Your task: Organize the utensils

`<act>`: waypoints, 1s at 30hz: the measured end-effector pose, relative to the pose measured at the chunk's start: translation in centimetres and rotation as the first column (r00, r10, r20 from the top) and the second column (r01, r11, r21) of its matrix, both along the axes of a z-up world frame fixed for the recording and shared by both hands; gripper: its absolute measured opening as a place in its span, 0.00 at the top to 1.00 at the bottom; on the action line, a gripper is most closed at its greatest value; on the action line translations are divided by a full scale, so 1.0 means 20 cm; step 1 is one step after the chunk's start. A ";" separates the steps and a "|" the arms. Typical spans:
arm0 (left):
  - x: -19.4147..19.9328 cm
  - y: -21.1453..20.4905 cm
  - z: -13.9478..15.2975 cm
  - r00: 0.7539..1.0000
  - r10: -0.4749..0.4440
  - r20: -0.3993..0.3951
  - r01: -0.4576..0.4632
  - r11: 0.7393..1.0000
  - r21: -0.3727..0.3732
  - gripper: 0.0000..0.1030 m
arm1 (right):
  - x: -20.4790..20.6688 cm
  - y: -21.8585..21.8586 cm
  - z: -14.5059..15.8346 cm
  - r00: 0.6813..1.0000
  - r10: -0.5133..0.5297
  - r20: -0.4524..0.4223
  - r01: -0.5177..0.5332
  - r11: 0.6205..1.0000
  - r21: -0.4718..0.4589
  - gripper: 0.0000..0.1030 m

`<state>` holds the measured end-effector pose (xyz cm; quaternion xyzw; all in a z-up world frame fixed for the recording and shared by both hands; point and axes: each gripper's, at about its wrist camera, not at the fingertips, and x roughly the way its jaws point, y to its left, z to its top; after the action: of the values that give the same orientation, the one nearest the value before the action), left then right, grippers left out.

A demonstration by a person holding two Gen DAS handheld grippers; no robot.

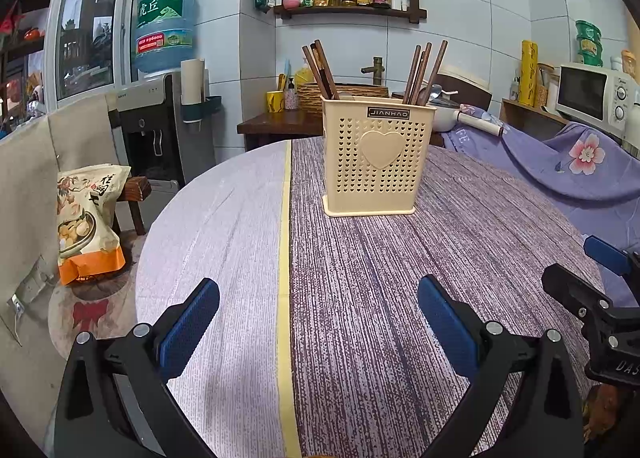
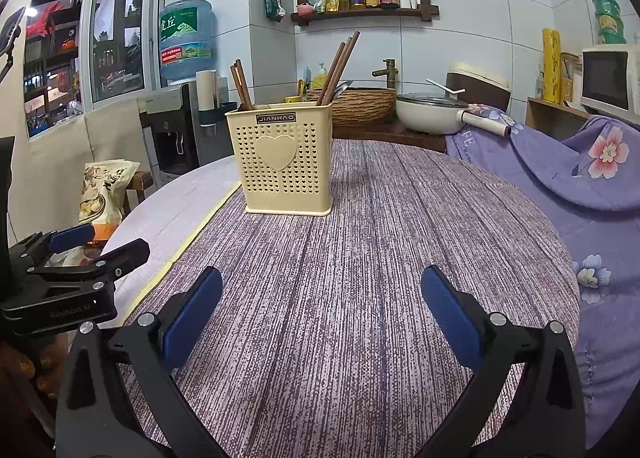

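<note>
Chopsticks [image 1: 425, 72] stand upright inside cream holder [image 1: 378, 162].

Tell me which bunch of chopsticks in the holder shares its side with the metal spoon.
The right-hand bunch of chopsticks in the beige holder: the spoon leans beside it. The left bunch stands alone.

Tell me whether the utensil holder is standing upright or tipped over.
Upright. The cream utensil holder sits flat on its base on the table, with chopsticks sticking up from its open top.
</note>
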<state>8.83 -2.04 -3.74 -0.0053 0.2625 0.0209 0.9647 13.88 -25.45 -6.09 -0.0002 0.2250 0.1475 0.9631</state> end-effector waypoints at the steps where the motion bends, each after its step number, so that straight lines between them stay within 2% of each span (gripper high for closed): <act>1: 0.00 0.00 0.00 1.000 -0.001 0.000 0.001 1.000 -0.001 0.06 | 0.00 0.00 0.00 1.000 0.000 0.000 0.000 1.000 -0.001 0.05; 13: -0.01 0.01 0.00 1.000 0.009 0.016 -0.009 1.000 -0.002 0.06 | -0.01 0.00 0.00 1.000 -0.002 -0.002 0.002 1.000 -0.004 0.05; 30: 0.00 0.00 -0.01 1.000 -0.008 -0.008 0.008 1.000 -0.011 0.06 | 0.01 0.00 -0.01 1.000 -0.011 -0.012 0.011 1.000 -0.003 0.05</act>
<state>8.91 -1.94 -4.03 -0.0094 0.2666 0.0154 0.9636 14.01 -25.48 -6.28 0.0007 0.2312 0.1419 0.9625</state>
